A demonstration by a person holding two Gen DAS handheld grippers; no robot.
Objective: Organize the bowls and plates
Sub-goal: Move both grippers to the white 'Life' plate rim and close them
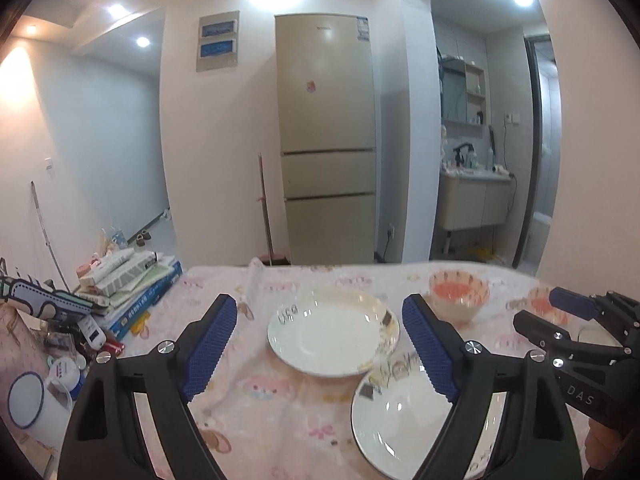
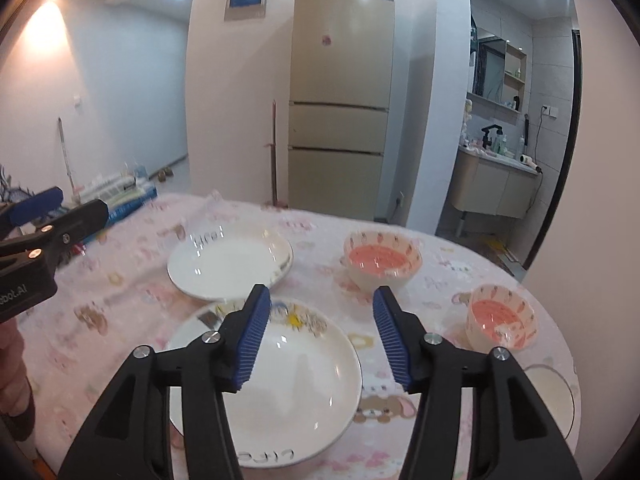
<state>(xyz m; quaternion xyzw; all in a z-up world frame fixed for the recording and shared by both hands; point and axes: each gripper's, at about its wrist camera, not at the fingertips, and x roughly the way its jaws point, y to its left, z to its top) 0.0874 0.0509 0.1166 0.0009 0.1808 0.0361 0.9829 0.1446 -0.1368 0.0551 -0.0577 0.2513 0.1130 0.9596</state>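
left gripper (image 1: 320, 344) hangs apart, empty, far plate (image 1: 332, 332) just ahead between its fingers, likely lined up for stacking. right gripper (image 2: 320, 336) also apart above near plate (image 2: 288, 392); two bowls (image 2: 382, 258) lie ahead-right, blurred.

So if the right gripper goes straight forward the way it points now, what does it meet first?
Probably the near plate: the open right gripper hangs over it, pointing down toward the table. Depth is unclear, so it might pass over the rim.
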